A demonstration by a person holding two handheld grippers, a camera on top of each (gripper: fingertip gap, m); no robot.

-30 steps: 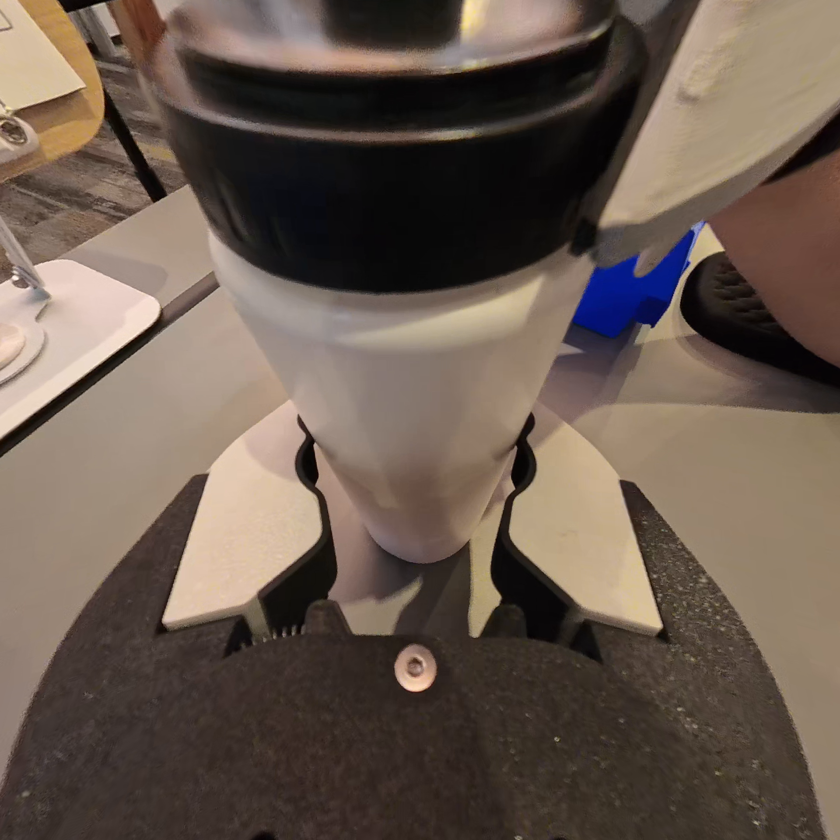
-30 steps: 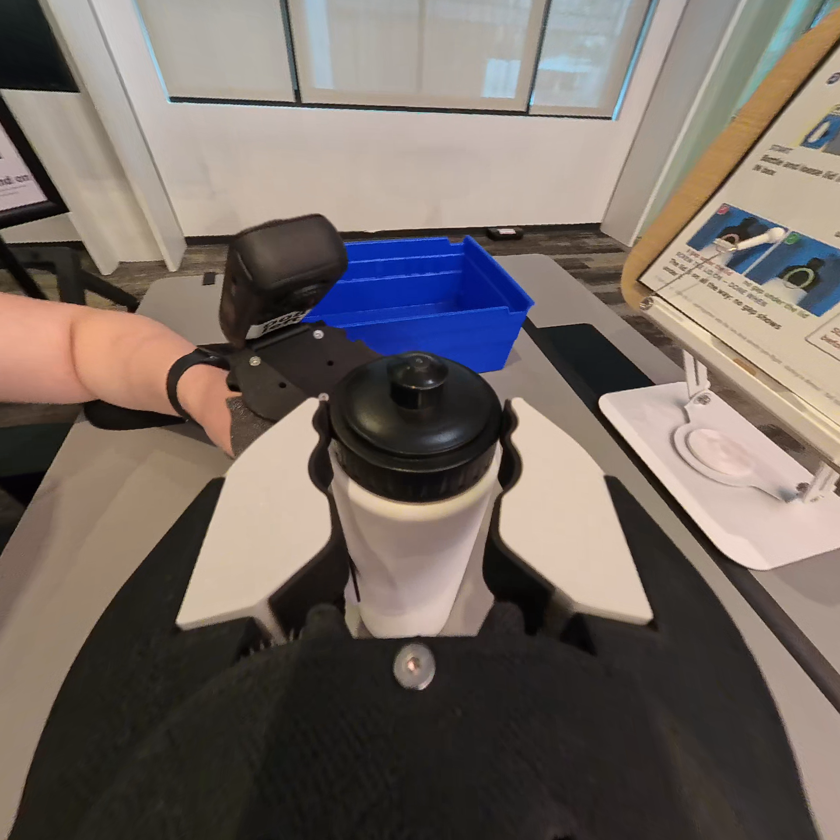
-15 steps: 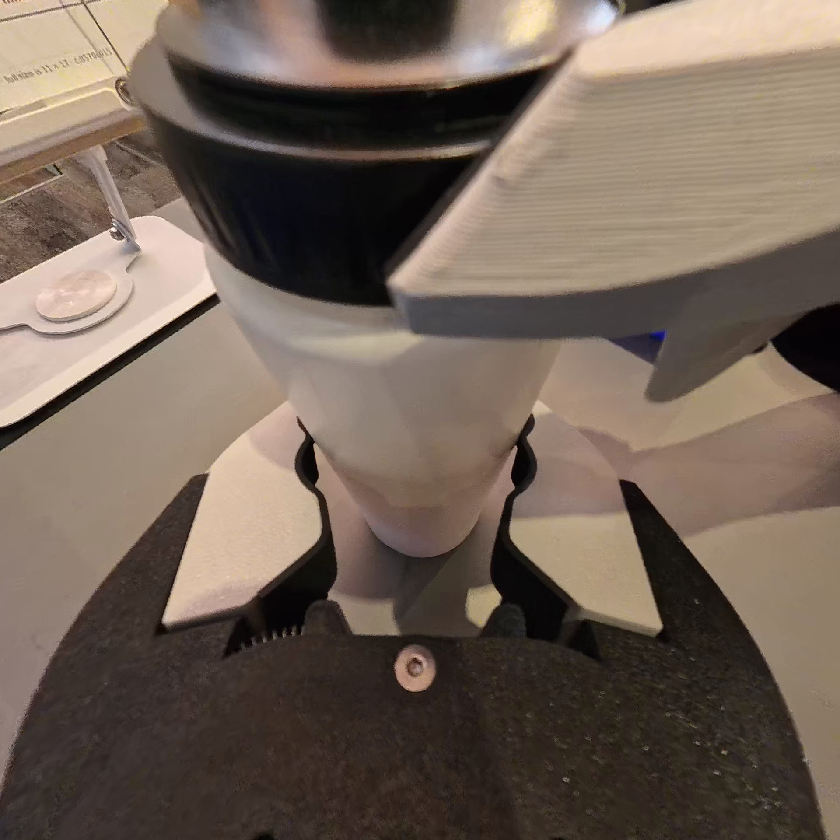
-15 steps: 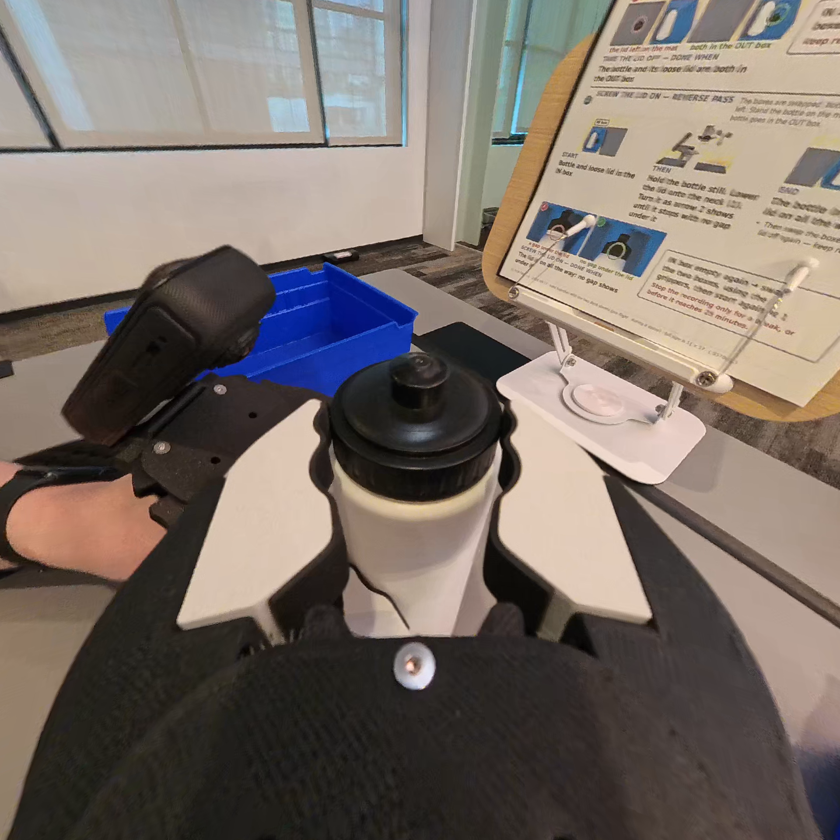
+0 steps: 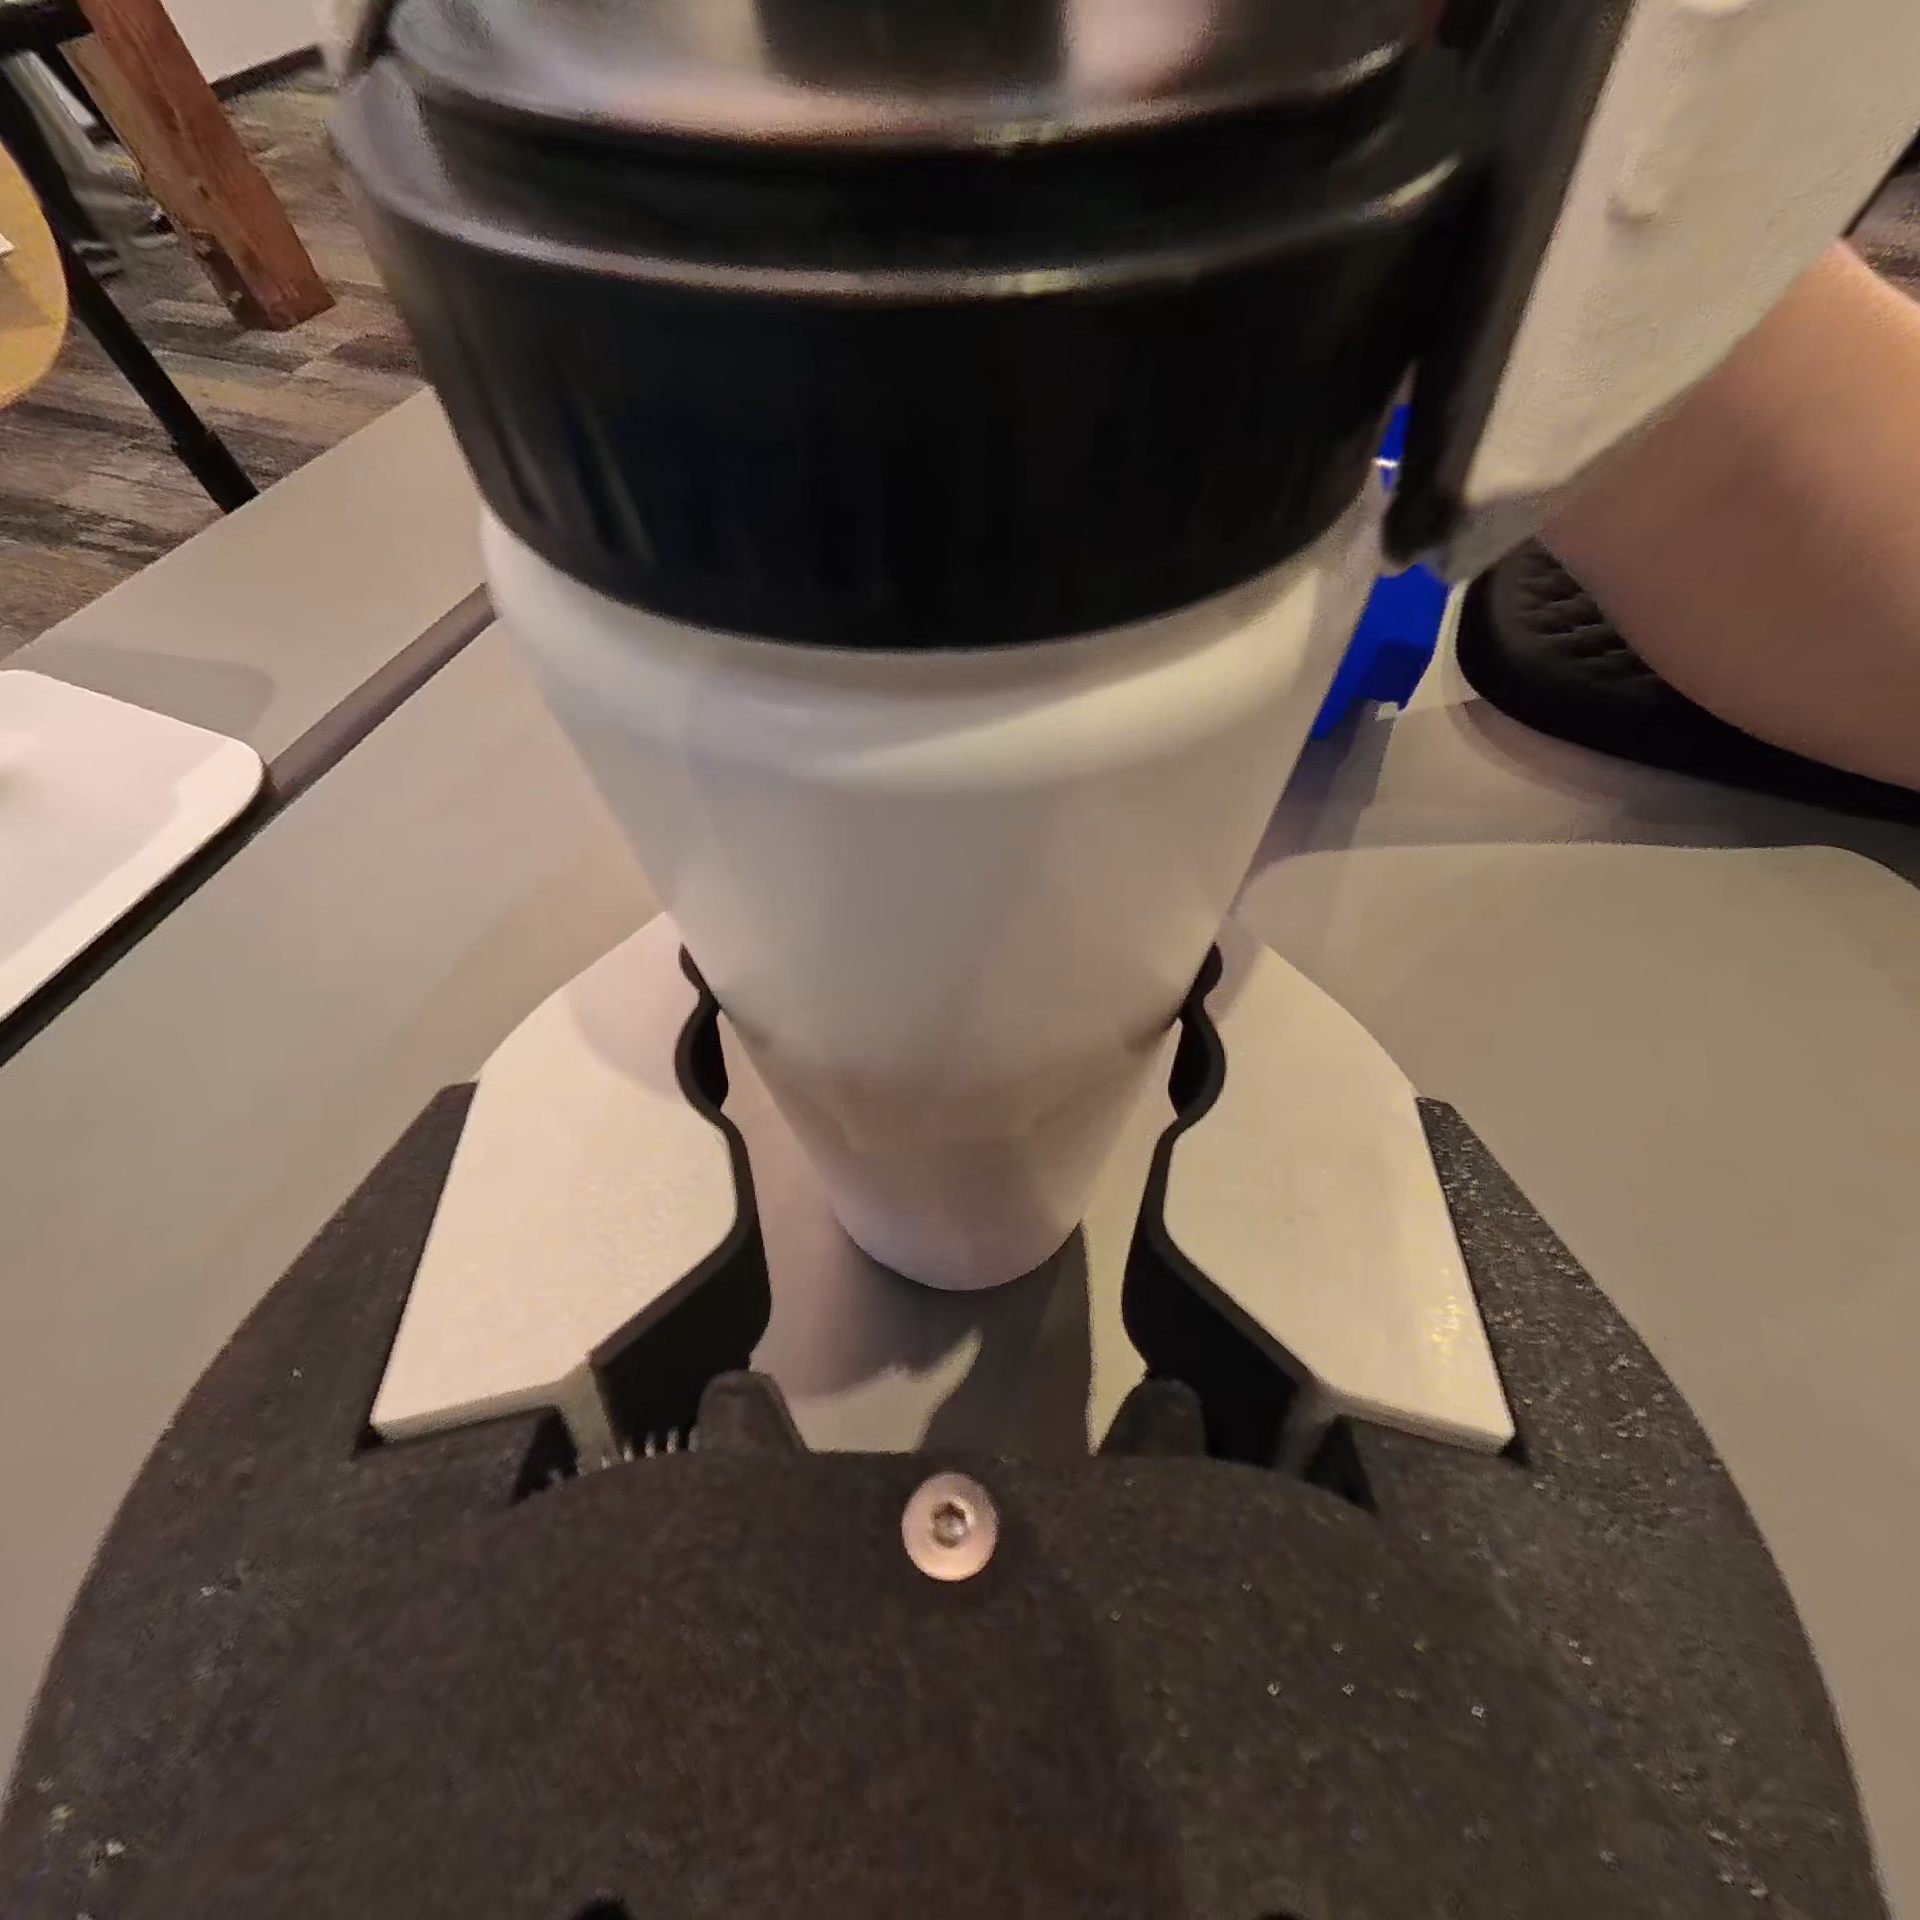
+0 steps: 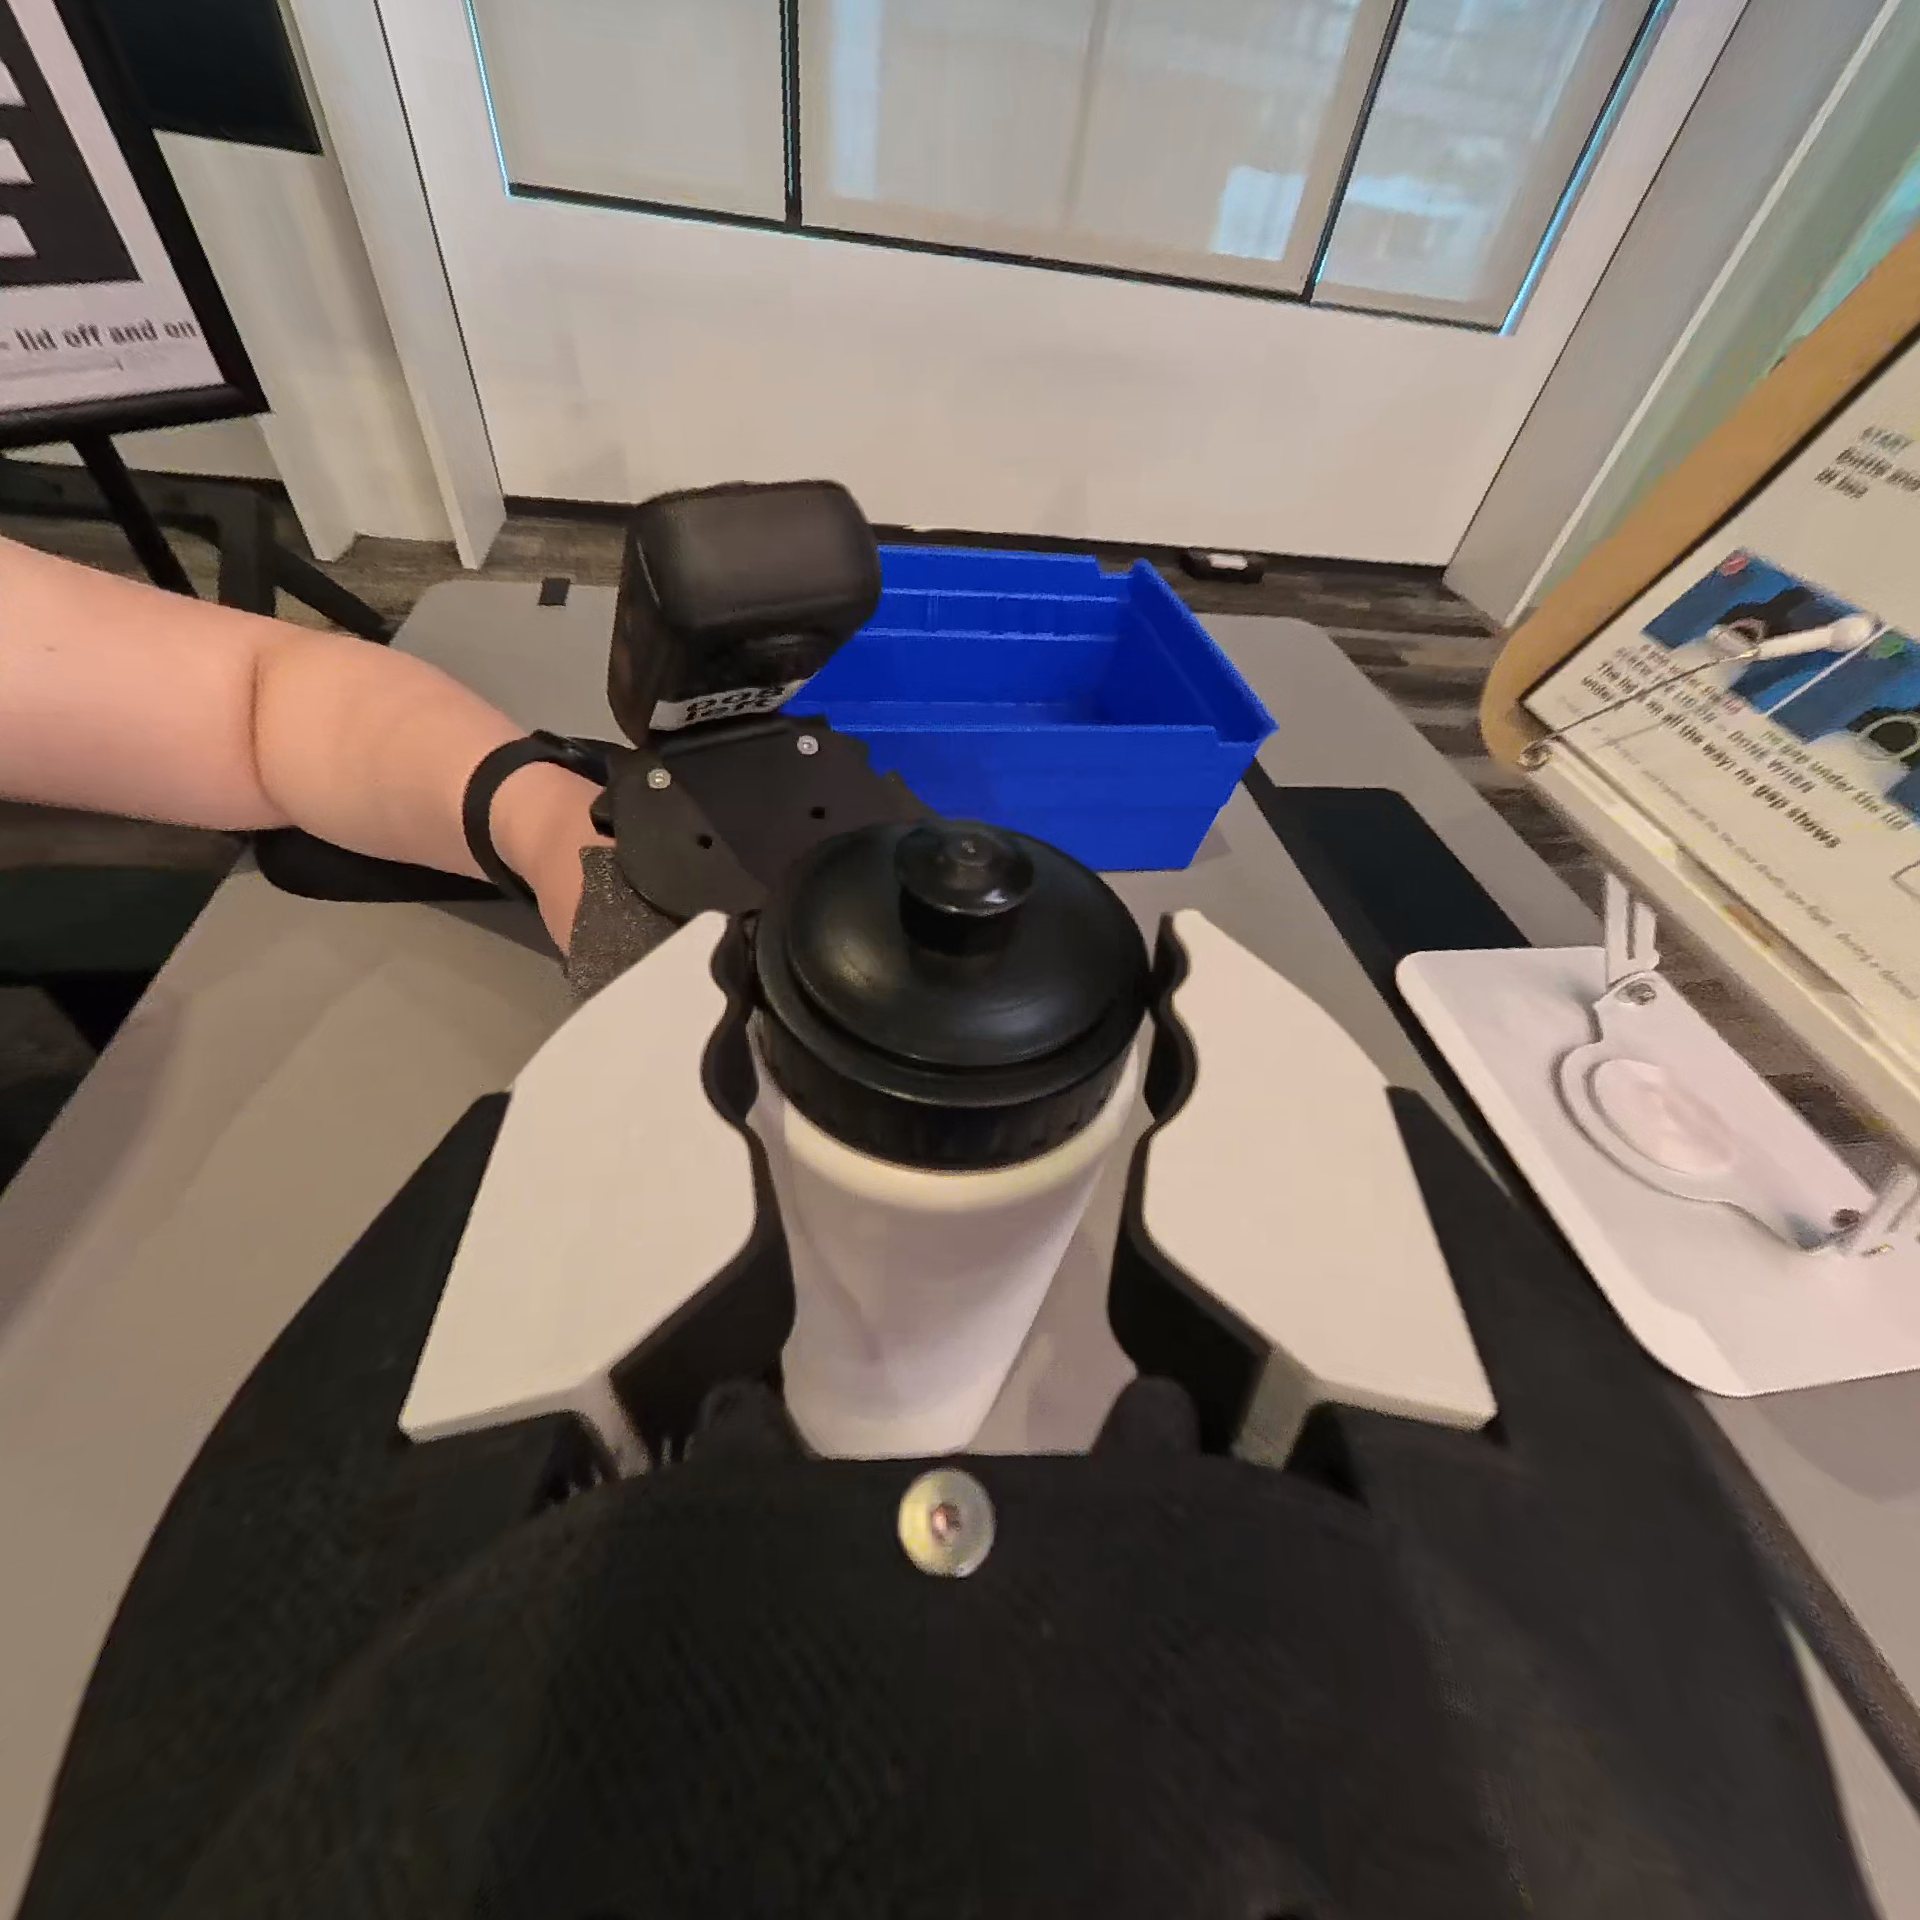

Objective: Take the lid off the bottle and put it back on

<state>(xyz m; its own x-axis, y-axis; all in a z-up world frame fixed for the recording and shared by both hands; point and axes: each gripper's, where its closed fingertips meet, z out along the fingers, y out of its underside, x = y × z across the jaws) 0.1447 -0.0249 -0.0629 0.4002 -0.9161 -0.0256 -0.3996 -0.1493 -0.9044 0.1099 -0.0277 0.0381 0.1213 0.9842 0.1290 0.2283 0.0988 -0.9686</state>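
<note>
Black lid (image 6: 951,1013) sits pinched by the right hand-held gripper (image 6: 951,997) for twisting; the left hand-held gripper (image 5: 951,997) clamps the white bottle (image 5: 935,883) steady.

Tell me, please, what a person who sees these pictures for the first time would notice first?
First, the white bottle with its black lid, standing in the middle of the grey table. The right claw is shut around the lid, and the left claw grips the bottle's body lower down. Behind the bottle sits a bright blue bin, and a white stand with an instruction board is at the right.
</note>
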